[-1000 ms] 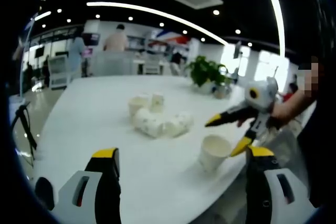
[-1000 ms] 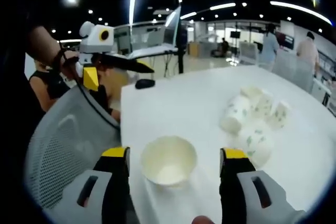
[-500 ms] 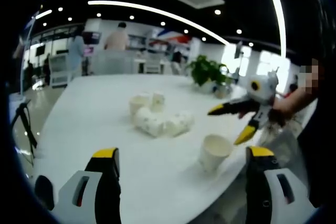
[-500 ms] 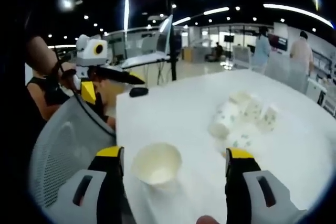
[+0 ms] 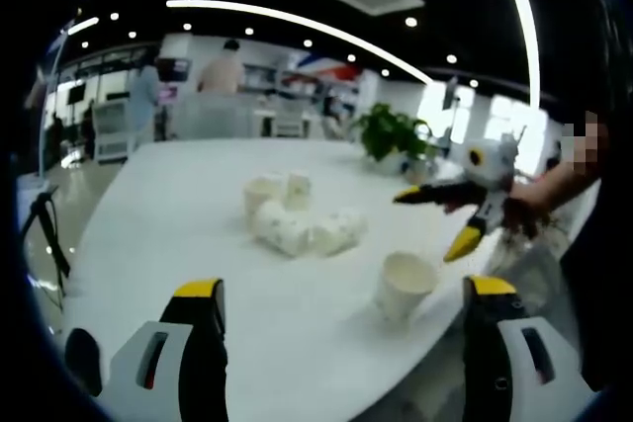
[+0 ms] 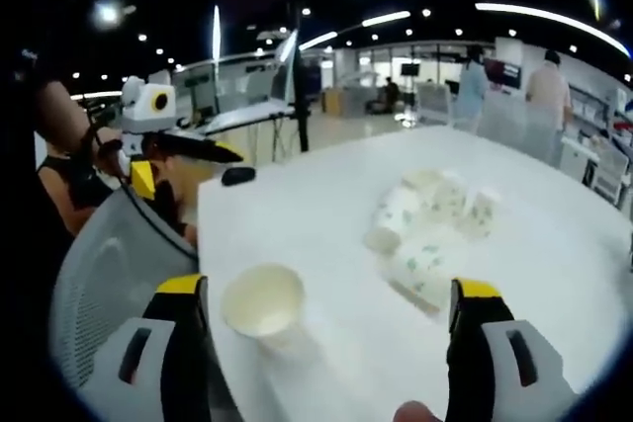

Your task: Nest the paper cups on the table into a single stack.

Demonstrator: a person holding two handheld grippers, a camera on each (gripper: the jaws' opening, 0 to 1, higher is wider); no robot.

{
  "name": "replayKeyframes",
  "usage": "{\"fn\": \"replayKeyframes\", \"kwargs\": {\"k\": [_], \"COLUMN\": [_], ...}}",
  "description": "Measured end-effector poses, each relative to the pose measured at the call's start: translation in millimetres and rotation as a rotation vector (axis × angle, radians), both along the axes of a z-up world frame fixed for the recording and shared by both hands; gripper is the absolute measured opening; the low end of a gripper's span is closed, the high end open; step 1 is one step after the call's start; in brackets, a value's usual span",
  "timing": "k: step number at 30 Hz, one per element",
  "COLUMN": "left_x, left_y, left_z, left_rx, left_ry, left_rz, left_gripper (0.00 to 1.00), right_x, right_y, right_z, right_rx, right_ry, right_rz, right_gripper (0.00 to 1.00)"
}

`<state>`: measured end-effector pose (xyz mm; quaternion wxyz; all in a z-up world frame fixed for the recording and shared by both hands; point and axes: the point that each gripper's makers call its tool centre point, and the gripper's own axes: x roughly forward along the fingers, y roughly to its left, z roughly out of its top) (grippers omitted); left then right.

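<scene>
- White worktop [image 5: 188, 205] in a lit office.
- Both grippers, left [image 5: 341, 308] and right [image 6: 321, 308], have fingers spread wide, holding nothing.
- Upright cup [image 5: 404, 284] stands near the worktop's edge.
- Farther off, a cup pile [image 5: 297, 219], some upright, some tipped.
- Potted plant [image 5: 391, 135] beyond.

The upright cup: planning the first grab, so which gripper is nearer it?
Right. The right gripper hovers open just above the upright cup; the left gripper sits back past the table's edge.
</scene>
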<state>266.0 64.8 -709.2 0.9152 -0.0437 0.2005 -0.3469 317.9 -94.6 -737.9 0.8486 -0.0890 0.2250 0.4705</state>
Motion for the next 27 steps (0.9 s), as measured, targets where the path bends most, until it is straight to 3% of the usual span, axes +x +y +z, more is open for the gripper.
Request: {"fn": "replayKeyframes", "kwargs": {"k": [11,19,27], "left_x": [3.2,5.9,5.4], "left_y": [0,1,2], "left_z": [1.2,1.2,0.5], "left_rx": [0.008,0.003,-0.001], "left_ry": [-0.008,-0.009,-0.007], "left_rz": [-0.004,-0.006,-0.007], "left_gripper": [1.0,1.0,1.0], "right_x": [19,48,67], "right_y": [-15,-41,-55], "right_z": [4.0,10.1,5.5], "right_rx": [0.005,0.002,0.034], "right_ry": [0.004,-0.006,0.058], "right_rz": [-0.056,-0.116,-0.151], "right_gripper": [1.0,0.99,0.95]}}
